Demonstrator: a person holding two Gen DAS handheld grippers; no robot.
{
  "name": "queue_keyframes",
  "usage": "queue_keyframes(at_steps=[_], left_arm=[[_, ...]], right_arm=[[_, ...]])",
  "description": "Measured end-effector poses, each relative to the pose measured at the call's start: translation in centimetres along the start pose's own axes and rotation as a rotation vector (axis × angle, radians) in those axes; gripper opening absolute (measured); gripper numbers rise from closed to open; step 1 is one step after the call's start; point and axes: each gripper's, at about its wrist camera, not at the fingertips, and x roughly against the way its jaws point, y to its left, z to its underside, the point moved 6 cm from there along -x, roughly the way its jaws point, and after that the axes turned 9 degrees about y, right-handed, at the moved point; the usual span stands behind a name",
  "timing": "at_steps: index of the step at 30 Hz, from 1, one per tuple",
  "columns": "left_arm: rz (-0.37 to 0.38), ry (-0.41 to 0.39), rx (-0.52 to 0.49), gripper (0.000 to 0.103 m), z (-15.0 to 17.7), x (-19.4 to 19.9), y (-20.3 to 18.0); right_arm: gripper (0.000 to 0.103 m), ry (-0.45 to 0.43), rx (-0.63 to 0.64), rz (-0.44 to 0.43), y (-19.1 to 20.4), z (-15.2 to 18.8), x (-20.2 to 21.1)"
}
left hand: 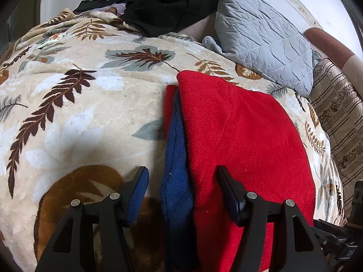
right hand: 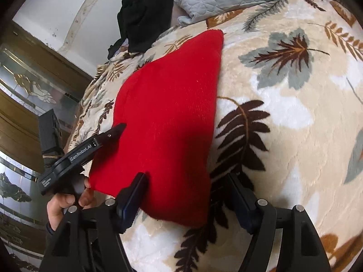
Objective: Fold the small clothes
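A bed (left hand: 68,113) covered by a cream fleece blanket with brown and grey leaf prints fills both views, with a grey quilted pillow (left hand: 263,36) and a heap of black clothing (left hand: 163,2) at its far end, against a white wall. In the right wrist view, a patterned glass door (right hand: 27,86) stands off to one side.

The red knitted garment (left hand: 245,140) lies flat on the blanket, already folded into a compact oblong. Its blue ribbed trim (left hand: 177,158) shows along one long edge in the left wrist view.

The left gripper (left hand: 182,174) hangs low over the garment's near end, jaws apart. One jaw is over the red knit, the other over the blanket, with the blue trim between them. Nothing is clamped. The right gripper (right hand: 188,179) is at the opposite side of the garment, jaws likewise apart and empty, straddling its near corner.

Judging by the neat shape, the side folds look done. What probably remains is one last fold end to end, or setting the piece aside. The black heap at the head of the bed may be waiting its turn, though that is uncertain.
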Motion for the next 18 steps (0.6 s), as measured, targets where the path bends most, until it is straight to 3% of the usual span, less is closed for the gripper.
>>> queue_keyframes(at_steps=[4,7,9,12,13,14,18], left_arm=[[-0.003,-0.002,-0.003,0.064,0.0,0.0,0.0],[-0.004,-0.003,-0.005,0.064,0.0,0.0,-0.1],[-0.004,-0.004,-0.004,0.064,0.0,0.0,-0.1],[0.022,-0.004,0.016,0.064,0.0,0.4,0.0],[0.039,-0.007,0.028,0.064,-0.1,0.9,0.1],[0.069,-0.023,0.042,0.063,-0.2,1.7,0.2],[0.25,-0.105,0.065,0.066,-1.1,4.5,-0.1]], right_arm=[[0.075,-0.004,0.021,-0.001,0.1,0.1,0.0],[0.052,0.02,0.062,0.068,-0.3,0.3,-0.8],[0.049,0.022,0.083,0.093,0.1,0.3,-0.7],[0.052,0.023,0.093,0.077,0.7,0.3,-0.5],[0.062,0.021,0.075,0.056,0.5,0.3,-0.2],[0.067,0.016,0.06,0.038,0.2,0.4,0.0],[0.067,-0.039,-0.001,-0.025,-1.4,0.8,2.0]])
